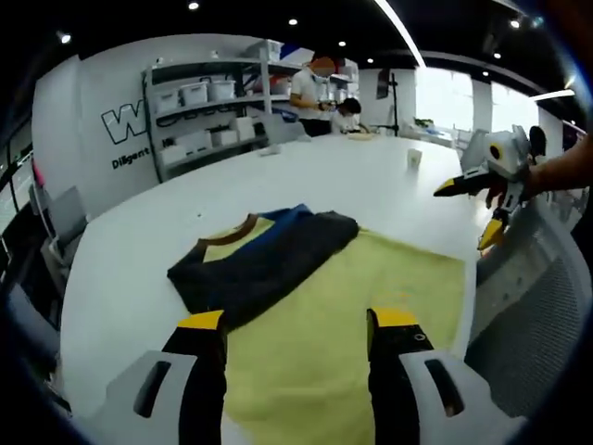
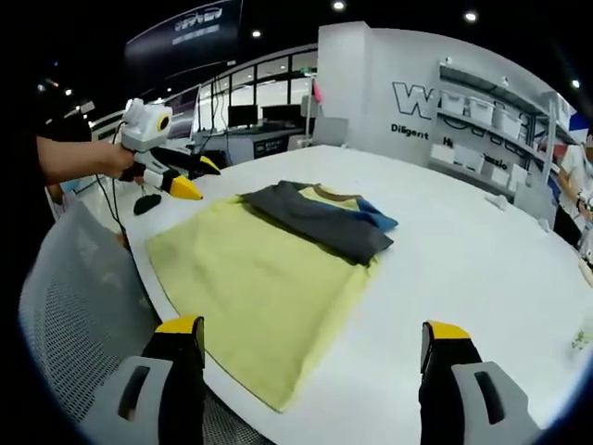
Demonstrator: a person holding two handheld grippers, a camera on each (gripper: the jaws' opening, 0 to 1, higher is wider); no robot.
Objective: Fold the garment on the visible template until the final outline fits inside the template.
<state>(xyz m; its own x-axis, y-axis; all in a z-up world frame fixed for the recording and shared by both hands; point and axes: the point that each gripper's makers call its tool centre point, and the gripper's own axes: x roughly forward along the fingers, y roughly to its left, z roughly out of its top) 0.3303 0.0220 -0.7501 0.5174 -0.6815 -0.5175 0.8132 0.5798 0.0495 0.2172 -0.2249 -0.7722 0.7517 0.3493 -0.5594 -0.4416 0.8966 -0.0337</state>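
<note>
A yellow garment (image 1: 371, 306) lies spread on the white table (image 1: 130, 269). A dark grey part (image 1: 259, 264) is folded across its collar end, with a blue patch (image 1: 287, 218) and a brown collar (image 1: 232, 232). My left gripper (image 1: 298, 320) hangs open over the garment's near edge, holding nothing. My right gripper (image 1: 468, 213) is open off the garment's right side, held by a hand. In the right gripper view the garment (image 2: 250, 278) lies ahead of my open right gripper (image 2: 315, 329), with the dark fold (image 2: 315, 218) at its far end. The left gripper (image 2: 199, 178) hovers open at the far left corner.
A grey mesh chair (image 1: 537, 315) (image 2: 74, 306) stands against the table edge by the garment. A small cup (image 1: 414, 158) sits far back on the table. Shelves with white boxes (image 1: 199, 116) line the wall, and people work at the far end.
</note>
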